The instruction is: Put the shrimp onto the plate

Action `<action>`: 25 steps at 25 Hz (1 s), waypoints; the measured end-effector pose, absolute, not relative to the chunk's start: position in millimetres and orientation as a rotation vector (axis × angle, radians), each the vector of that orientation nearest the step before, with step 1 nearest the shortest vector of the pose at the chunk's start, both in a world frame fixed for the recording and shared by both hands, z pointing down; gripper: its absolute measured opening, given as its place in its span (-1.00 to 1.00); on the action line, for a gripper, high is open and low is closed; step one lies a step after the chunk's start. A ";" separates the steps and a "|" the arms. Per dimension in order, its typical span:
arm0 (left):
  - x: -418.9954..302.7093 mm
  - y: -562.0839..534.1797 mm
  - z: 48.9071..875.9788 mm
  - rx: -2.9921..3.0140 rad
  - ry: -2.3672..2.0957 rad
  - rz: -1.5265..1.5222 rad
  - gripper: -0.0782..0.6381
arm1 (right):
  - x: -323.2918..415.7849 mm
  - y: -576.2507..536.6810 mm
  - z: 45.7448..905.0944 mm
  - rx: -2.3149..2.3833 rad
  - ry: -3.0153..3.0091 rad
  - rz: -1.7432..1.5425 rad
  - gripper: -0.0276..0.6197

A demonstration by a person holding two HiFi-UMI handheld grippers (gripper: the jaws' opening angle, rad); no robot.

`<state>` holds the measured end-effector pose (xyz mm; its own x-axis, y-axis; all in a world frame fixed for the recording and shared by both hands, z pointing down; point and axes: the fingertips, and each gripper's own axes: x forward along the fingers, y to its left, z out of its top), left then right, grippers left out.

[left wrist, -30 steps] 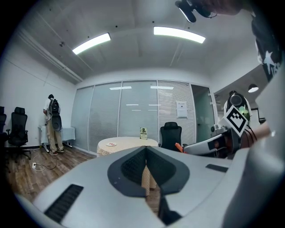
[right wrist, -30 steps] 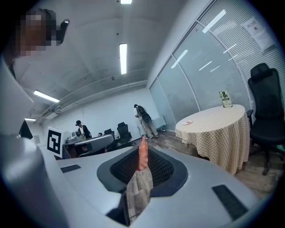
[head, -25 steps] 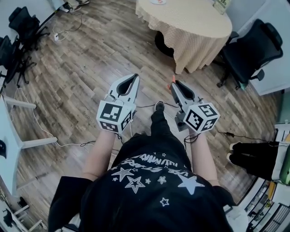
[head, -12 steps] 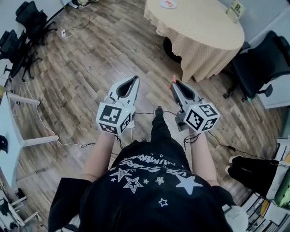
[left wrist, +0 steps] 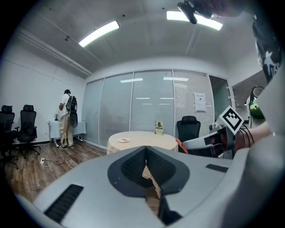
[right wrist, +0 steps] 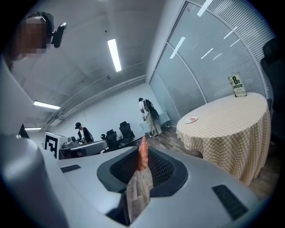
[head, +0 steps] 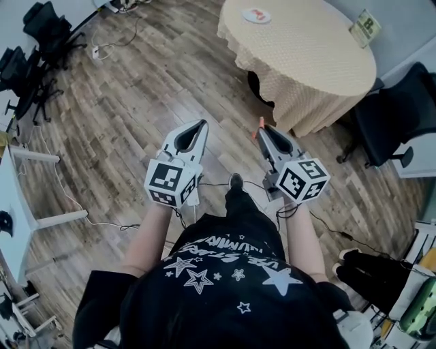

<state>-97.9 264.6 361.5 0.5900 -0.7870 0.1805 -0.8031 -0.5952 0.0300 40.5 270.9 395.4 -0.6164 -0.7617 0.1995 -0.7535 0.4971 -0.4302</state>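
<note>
Orange shrimp (head: pixel 261 123) is poking out of the tip of the right gripper (head: pixel 263 129) in the head view, where the person is standing on the wooden floor (head: pixel 136 102) and holding both tools out in front. The left gripper (head: pixel 200 125) is riding alongside, apart from the right one. Well ahead, the round table (head: pixel 306 61) under its checked cloth is carrying a small white plate (head: pixel 256 15) near its far edge and a green sign card (head: pixel 366 27).

From the left gripper view, its jaws are meeting at the tips with nothing between them, only an open hollow behind the pads. The table and plate (left wrist: pixel 123 140) are showing beyond them.

From the right gripper view, the jaws are pinching the shrimp (right wrist: pixel 142 155) upright, with its tail end sticking up past the pads. The plate (right wrist: pixel 191 120) is sitting well off to the right on the table (right wrist: pixel 231 129).

The step in hand looks like the carry, with the shrimp gripped and not yet delivered. The next move is likely calling for closing in on the table, reaching the right gripper over the plate, lowering, and parting the jaws only once the shrimp is just above it.
</note>
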 end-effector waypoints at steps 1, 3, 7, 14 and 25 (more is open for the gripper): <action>-95.8 256.5 360.3 2.702 -1.360 0.225 -0.76 | 42.2 262.9 394.6 -1.362 2.706 -0.764 -0.72; -91.3 240.4 358.2 2.698 -1.365 0.222 -0.76 | 45.8 247.5 393.2 -1.353 2.716 -0.765 -0.72; -78.8 210.5 356.4 2.689 -1.370 0.227 -0.76 | 60.4 216.8 391.9 -1.349 2.722 -0.776 -0.72; -50.7 162.1 358.4 2.670 -1.396 0.238 -0.76 | 93.5 163.2 396.7 -1.323 2.707 -0.802 -0.71; -38.2 119.6 353.2 2.638 -1.462 0.248 -0.76 | 116.4 115.5 395.5 -1.281 2.692 -0.808 -0.72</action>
